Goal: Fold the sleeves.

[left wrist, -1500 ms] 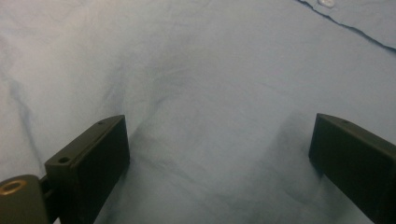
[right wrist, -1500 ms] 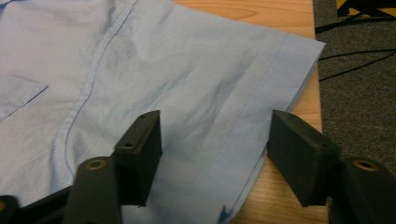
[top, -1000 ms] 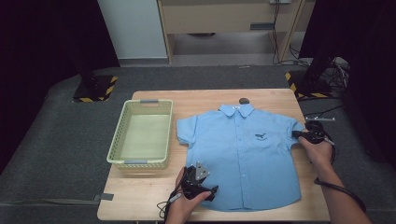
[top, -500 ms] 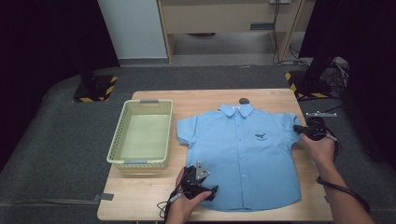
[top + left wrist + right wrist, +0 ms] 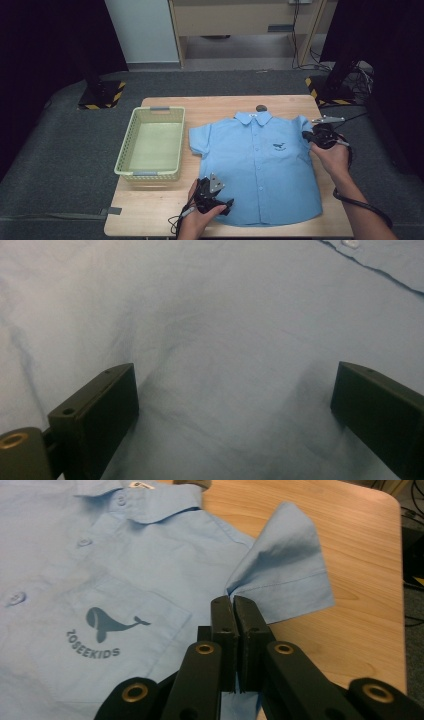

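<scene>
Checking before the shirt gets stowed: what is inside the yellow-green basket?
The basket looks empty in the high view: only its bare pale floor shows. Its near wall hides the strip of floor just behind it.

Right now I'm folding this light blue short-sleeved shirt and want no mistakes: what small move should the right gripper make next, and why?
Probably carry the sleeve inward over the chest. The right gripper is shut on the light blue short-sleeved shirt at the sleeve's seam, with the sleeve lifted off the wooden table. The left gripper, jaws open, rests on the shirt's lower front.
</scene>
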